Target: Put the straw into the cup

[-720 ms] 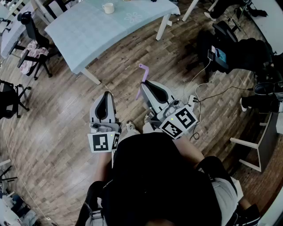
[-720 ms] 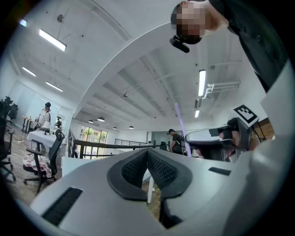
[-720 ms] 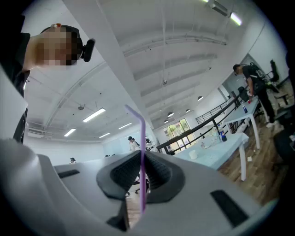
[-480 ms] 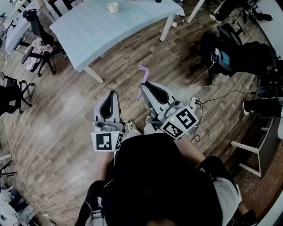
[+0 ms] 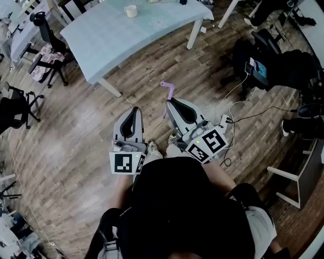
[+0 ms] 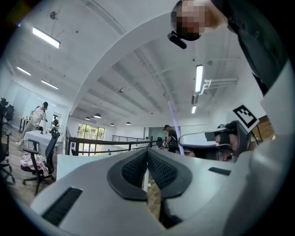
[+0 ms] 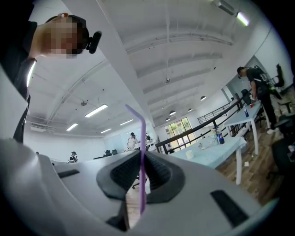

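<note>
Right tongs (image 5: 173,102) are almost fully closed, pads pinching the purple bendy straw (image 5: 168,92) on its straight shaft below the bend. The straw stands roughly upright with the bent tip on top, and a short length pokes out under the pads in the right gripper view. Left tongs (image 5: 134,112) are closed pad to pad with nothing between them. We hold both level.

The white cup (image 5: 131,10) sits on the pale blue tabletop (image 5: 111,38). The straw is well apart from the cup, out over the wood floor (image 5: 76,131) on our side of it. We judge this as the carry phase, with insertion not started.

Handling, as we read it:
- **Material:** the straw looks very light, thin-walled and smooth, so probably springy.
- **Grip force:** too much squeeze would flatten or kink it. Too little lets it swivel or slide in the pads.
- **Grip point:** the bend is the floppy part, so the straight shaft is the right place to hold, as now.
- **Insertion:** the lower free end goes in first.
- **Cup:** it looks small and light, so a knock on the rim could tip it. The left tongs are free to steady it.
</note>
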`<move>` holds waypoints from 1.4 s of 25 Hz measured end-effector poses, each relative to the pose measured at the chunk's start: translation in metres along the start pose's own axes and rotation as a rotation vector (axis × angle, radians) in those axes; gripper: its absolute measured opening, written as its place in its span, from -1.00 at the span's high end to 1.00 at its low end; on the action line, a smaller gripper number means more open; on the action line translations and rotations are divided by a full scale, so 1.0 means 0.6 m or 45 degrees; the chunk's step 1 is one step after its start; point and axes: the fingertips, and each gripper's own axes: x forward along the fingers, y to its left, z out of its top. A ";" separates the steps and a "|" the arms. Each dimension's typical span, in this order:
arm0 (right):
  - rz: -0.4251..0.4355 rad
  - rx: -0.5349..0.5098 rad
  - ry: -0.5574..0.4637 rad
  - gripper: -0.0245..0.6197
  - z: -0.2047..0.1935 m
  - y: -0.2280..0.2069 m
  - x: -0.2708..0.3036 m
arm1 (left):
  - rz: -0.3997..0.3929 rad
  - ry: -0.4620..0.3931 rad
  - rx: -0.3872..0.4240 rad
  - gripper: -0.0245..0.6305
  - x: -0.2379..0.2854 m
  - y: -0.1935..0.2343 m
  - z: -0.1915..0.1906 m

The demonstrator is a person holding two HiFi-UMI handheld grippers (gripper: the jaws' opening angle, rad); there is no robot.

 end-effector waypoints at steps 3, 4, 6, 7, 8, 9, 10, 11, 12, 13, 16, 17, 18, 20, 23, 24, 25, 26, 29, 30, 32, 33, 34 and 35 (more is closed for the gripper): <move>0.004 -0.013 -0.001 0.81 0.007 -0.013 -0.008 | -0.017 -0.012 -0.007 0.88 0.018 -0.018 0.003; 0.007 -0.012 -0.005 0.81 0.010 -0.018 -0.011 | -0.020 -0.017 -0.010 0.88 0.023 -0.024 0.004; 0.013 -0.011 -0.017 0.81 0.018 -0.028 -0.019 | -0.005 -0.030 -0.008 0.88 0.032 -0.034 0.006; 0.019 -0.016 -0.024 0.81 0.022 -0.034 -0.024 | 0.012 -0.037 -0.004 0.88 0.035 -0.037 0.007; 0.026 -0.026 -0.031 0.81 0.028 -0.039 -0.028 | 0.028 -0.042 0.001 0.88 0.039 -0.041 0.007; 0.035 -0.041 -0.038 0.82 0.033 -0.044 -0.032 | 0.043 -0.048 0.005 0.88 0.044 -0.044 0.007; 0.044 -0.058 -0.044 0.82 0.037 -0.050 -0.035 | 0.056 -0.054 0.006 0.88 0.049 -0.048 0.007; 0.050 -0.072 -0.048 0.82 0.041 -0.056 -0.039 | 0.067 -0.059 0.004 0.88 0.053 -0.052 0.006; 0.055 -0.081 -0.049 0.82 0.042 -0.063 -0.042 | 0.076 -0.062 0.003 0.88 0.059 -0.056 0.004; 0.059 -0.085 -0.048 0.82 0.044 -0.071 -0.043 | 0.083 -0.063 0.005 0.88 0.064 -0.060 0.003; 0.064 -0.072 -0.045 0.82 0.048 -0.092 -0.040 | 0.103 -0.061 0.033 0.88 0.078 -0.063 0.003; 0.067 -0.065 -0.046 0.82 0.051 -0.097 -0.037 | 0.110 -0.063 0.039 0.89 0.082 -0.062 0.004; 0.070 -0.059 -0.047 0.82 0.053 -0.102 -0.033 | 0.115 -0.066 0.042 0.88 0.086 -0.059 0.005; 0.073 -0.054 -0.046 0.82 0.056 -0.111 -0.020 | 0.118 -0.072 0.037 0.89 0.098 -0.050 0.005; 0.068 -0.061 -0.037 0.82 0.051 -0.125 0.007 | 0.107 -0.083 0.021 0.89 0.121 -0.031 0.000; 0.067 -0.064 -0.033 0.82 0.049 -0.130 0.018 | 0.104 -0.087 0.021 0.89 0.130 -0.023 -0.002; 0.066 -0.062 -0.029 0.82 0.046 -0.136 0.030 | 0.103 -0.088 0.024 0.89 0.140 -0.014 -0.005; 0.065 -0.056 -0.022 0.82 0.044 -0.142 0.042 | 0.104 -0.085 0.026 0.89 0.152 -0.004 -0.008; 0.061 -0.027 0.005 0.82 0.039 -0.163 0.086 | 0.110 -0.063 -0.009 0.89 0.193 0.029 -0.020; 0.063 -0.024 0.013 0.82 0.040 -0.169 0.100 | 0.109 -0.060 -0.025 0.89 0.206 0.040 -0.022; 0.067 -0.033 0.022 0.82 0.045 -0.182 0.132 | 0.104 -0.062 -0.036 0.89 0.236 0.062 -0.022; 0.068 -0.037 0.025 0.82 0.049 -0.190 0.150 | 0.103 -0.064 -0.036 0.89 0.253 0.074 -0.022; 0.069 -0.038 0.027 0.82 0.053 -0.199 0.169 | 0.101 -0.065 -0.037 0.89 0.270 0.087 -0.022; 0.070 -0.036 0.030 0.82 0.058 -0.209 0.187 | 0.098 -0.068 -0.042 0.89 0.286 0.099 -0.021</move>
